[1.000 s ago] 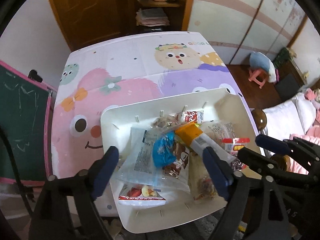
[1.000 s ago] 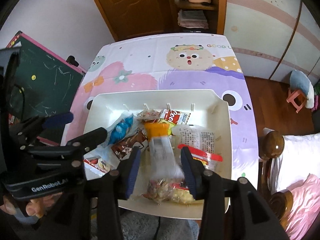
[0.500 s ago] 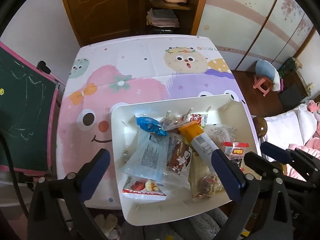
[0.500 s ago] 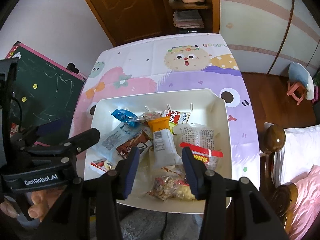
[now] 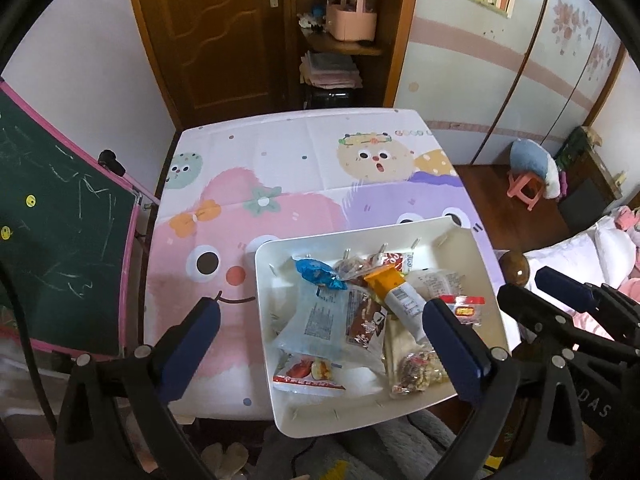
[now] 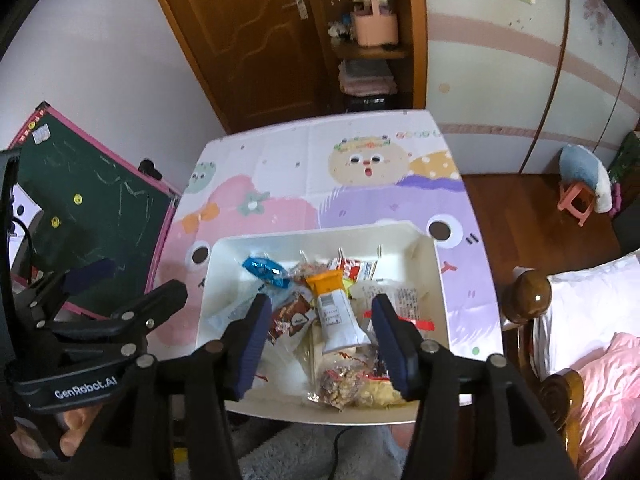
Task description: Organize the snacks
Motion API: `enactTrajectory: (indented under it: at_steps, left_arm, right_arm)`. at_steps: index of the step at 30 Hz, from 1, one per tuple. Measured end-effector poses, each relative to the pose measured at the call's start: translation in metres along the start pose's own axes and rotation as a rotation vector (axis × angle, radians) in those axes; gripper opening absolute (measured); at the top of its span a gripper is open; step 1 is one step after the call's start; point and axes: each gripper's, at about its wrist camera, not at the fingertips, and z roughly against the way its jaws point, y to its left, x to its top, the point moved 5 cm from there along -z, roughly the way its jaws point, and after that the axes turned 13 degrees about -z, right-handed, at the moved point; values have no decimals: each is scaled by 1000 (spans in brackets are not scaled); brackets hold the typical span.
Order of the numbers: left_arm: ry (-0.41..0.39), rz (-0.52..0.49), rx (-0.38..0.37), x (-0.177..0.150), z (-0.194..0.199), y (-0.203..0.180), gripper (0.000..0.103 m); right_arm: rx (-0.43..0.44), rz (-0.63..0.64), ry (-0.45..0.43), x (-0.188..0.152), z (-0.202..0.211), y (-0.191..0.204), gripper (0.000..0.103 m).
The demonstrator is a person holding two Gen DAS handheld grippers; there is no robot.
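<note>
- The snacks all lie heaped in the white tray (image 5: 490, 296) at the near edge of the surface (image 5: 288, 148); none is left on the cartoon cloth, so the gathering looks done, with at most tidying to go
- Left hand-held gripper (image 5: 320, 350) is spread wide and empty; right hand-held gripper (image 6: 320, 340) hangs above the orange-capped packet (image 6: 334, 312), jaws opening, pads clear of it
- Only the left view shows the red fruit packet (image 5: 306, 374); only the right view shows fingers (image 6: 76, 424) on a handle
</note>
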Motion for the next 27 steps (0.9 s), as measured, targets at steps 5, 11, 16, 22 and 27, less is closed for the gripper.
enactTrajectory:
  at_steps: [5, 11, 16, 22, 27]
  left_arm:
    - [-31, 14, 14, -1, 18, 3, 101]
    - [-60, 46, 52, -4, 32, 10, 101]
    - [-81, 66, 74, -5, 39, 12, 101]
    - [-85, 77, 86, -5, 39, 13, 101]
    - [-81, 76, 92, -5, 37, 13, 101]
  right_arm:
    - [-4, -13, -47, 4, 15, 4, 59]
    - [-18, -22, -69, 1, 26, 6, 59]
    - [-28, -10, -81, -1, 32, 8, 59]
    - [-35, -8, -89, -2, 36, 7, 59]
    - [-37, -5, -94, -1, 39, 6, 59]
